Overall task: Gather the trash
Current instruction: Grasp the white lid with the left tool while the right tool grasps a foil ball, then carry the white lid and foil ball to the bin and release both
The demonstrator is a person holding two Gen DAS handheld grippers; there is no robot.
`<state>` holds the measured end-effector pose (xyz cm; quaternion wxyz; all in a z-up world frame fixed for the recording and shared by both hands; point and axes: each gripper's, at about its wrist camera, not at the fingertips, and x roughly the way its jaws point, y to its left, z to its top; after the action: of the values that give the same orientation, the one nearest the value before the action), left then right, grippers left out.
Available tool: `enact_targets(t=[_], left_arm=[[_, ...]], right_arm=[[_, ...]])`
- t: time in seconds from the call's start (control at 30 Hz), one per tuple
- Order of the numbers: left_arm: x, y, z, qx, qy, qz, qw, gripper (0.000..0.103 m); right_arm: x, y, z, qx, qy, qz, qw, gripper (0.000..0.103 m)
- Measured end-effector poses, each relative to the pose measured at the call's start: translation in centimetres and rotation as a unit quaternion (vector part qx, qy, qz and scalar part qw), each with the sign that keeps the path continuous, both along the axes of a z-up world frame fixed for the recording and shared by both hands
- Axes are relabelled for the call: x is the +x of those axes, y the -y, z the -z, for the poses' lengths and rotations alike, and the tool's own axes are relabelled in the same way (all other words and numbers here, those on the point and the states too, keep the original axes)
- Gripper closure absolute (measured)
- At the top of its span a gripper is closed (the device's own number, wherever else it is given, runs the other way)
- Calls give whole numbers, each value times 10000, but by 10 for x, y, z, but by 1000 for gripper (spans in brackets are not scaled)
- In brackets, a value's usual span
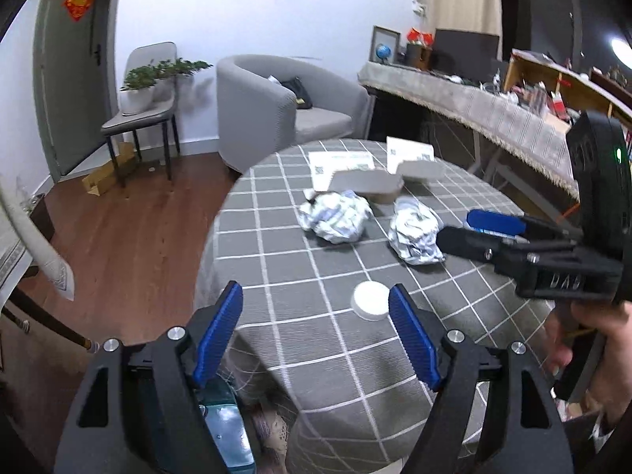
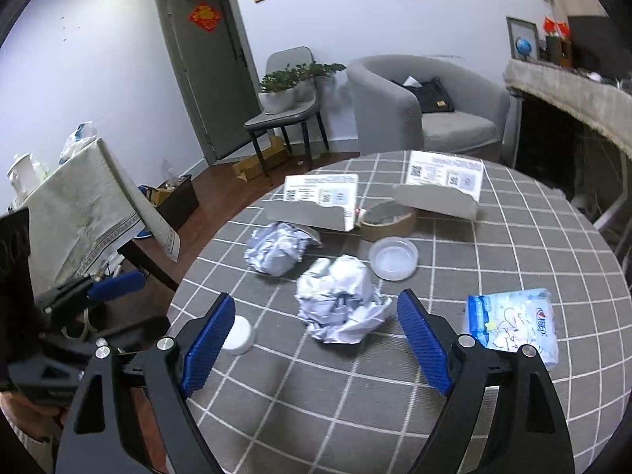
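Two crumpled paper balls lie on the round table with the grey checked cloth. In the right wrist view the nearer ball sits just ahead of my right gripper, whose blue pads stand open on either side of it without touching. The farther ball lies behind it to the left. My left gripper hangs open over the table's near edge with nothing between its fingers. A small white cap rests just ahead of its right pad. From this side the two balls are farther back, with the right gripper beside the right one.
A clear plastic lid, a tape roll, a tissue pack and two card stands are on the table. A grey armchair, a chair with potted plants and a cloth-covered side table stand around it.
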<state>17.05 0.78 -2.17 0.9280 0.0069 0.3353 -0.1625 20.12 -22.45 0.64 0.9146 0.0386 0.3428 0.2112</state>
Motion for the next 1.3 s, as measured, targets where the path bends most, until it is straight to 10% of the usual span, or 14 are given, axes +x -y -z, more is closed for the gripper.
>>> enact_targets(t=[0.4,0.67,1.07,1.3], left_arm=[[15,37,30,322,-240,501,9979,33],[16,48,33,494,-188,655,9965,71],[10,26,23,330,-131,370,9987,71],[5,-4,21,236,-180,152,9994,71]], right_arm=[[13,7,5,65,-211,-55,9997,18],[23,0,10,-38,-349,-118,9993,18],[30,-9,17,-210,-548,-50,9983,18],[35,-24,25,-533,-743,79,9958,46]])
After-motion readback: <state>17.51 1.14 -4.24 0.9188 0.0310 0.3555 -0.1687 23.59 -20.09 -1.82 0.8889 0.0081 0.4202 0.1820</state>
